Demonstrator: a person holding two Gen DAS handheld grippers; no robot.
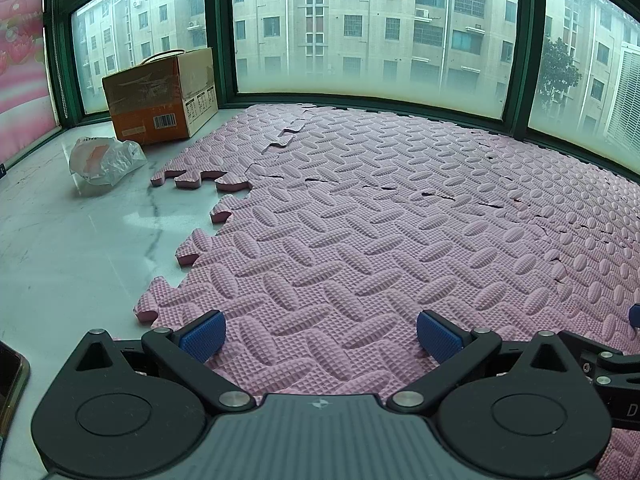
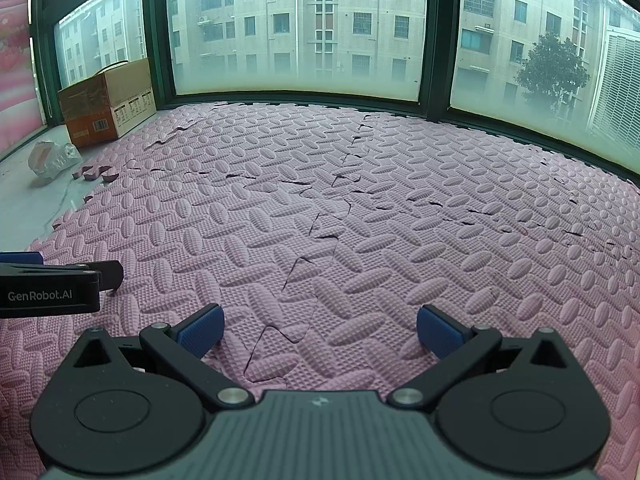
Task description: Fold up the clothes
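No clothes show in either view. My left gripper [image 1: 320, 338] is open and empty, with blue pads wide apart just above the pink foam puzzle mat [image 1: 400, 200]. My right gripper [image 2: 320, 334] is open and empty above the same mat [image 2: 360, 200]. The left gripper's black body, marked GenRobot.AI, shows at the left edge of the right wrist view [image 2: 52, 288]. A bit of the right gripper shows at the right edge of the left wrist view [image 1: 634, 316].
A cardboard box [image 1: 160, 98] stands at the back left by the window, also in the right wrist view [image 2: 106, 102]. A crumpled plastic bag [image 1: 104, 160] lies on the white marble sill [image 1: 60, 260]. A phone [image 1: 10, 380] lies at the left edge. Green-framed windows [image 1: 360, 100] close off the back.
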